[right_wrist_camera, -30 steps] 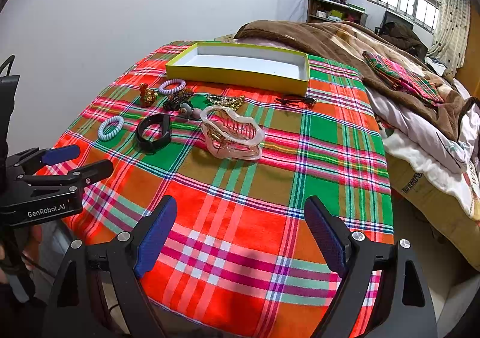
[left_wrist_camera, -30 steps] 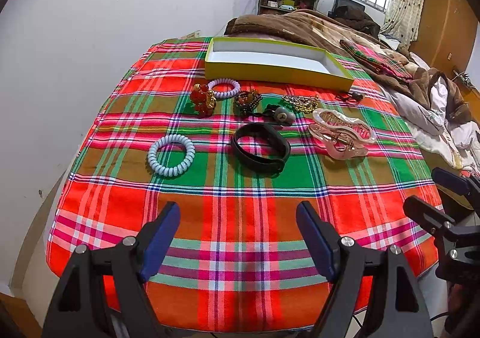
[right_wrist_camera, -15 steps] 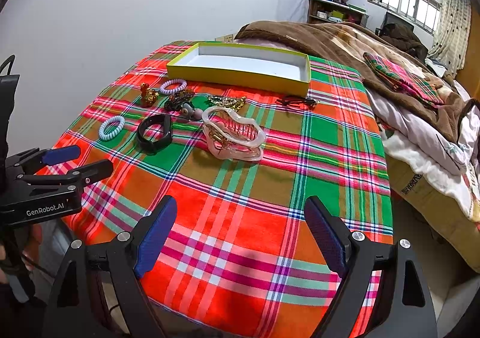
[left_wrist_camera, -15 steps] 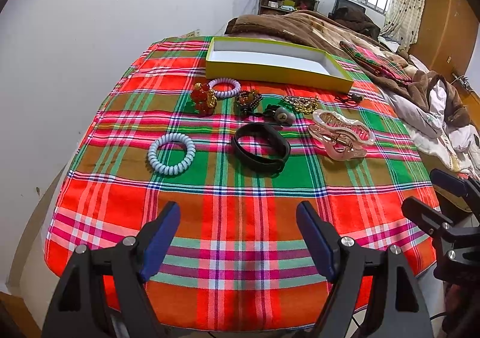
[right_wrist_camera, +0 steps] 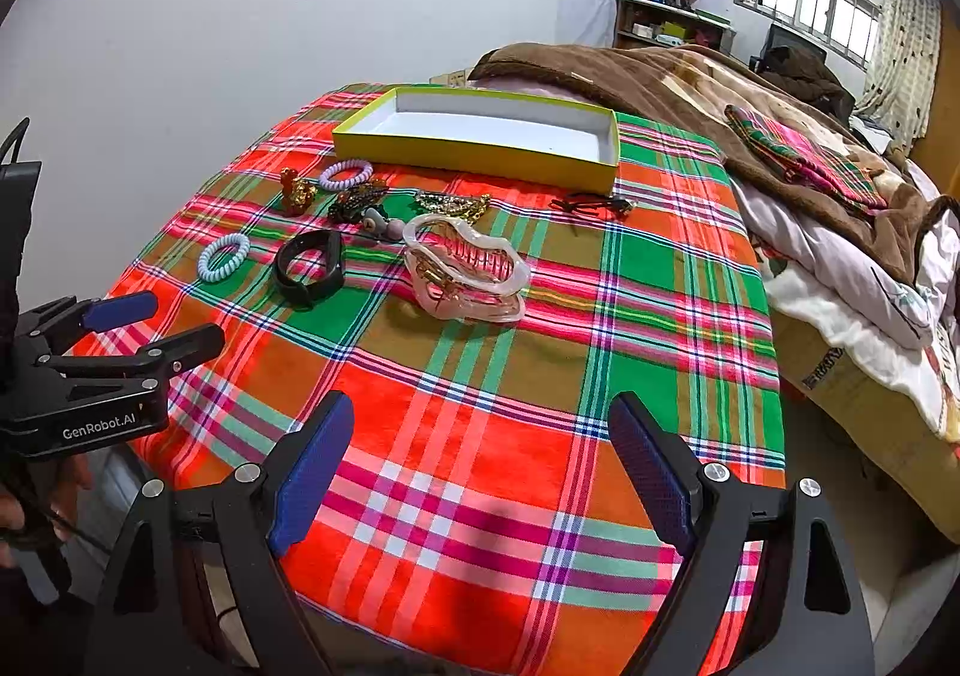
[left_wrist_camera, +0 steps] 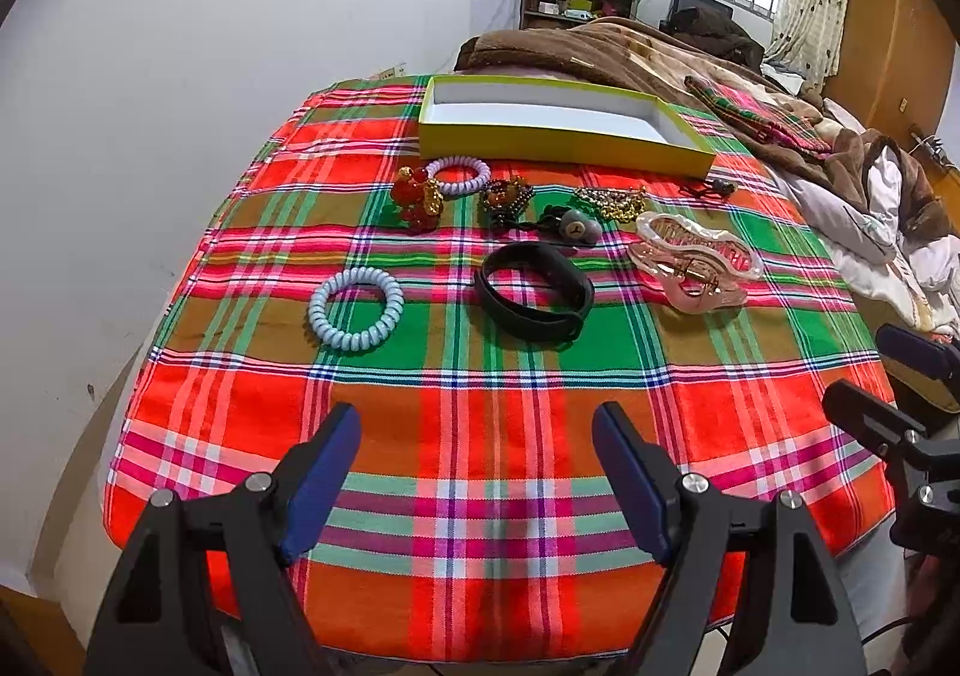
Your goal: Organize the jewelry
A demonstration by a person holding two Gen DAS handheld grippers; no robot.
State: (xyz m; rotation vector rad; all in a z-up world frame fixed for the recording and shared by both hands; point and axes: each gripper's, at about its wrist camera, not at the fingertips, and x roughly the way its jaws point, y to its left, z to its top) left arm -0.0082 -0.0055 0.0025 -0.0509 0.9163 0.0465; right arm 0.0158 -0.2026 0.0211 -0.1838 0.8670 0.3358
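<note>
Both tongs are spread wide and empty: left tongs and right tongs sit at bottom centre of their frames. The jewelry lies mid-frame on the plaid bench, well beyond them, below the yellow box.

Hardly anything differs from a second ago. In the left wrist view the right gripper sits a touch lower at the frame's right edge. In the right wrist view the hair claw appears very slightly higher.
</note>
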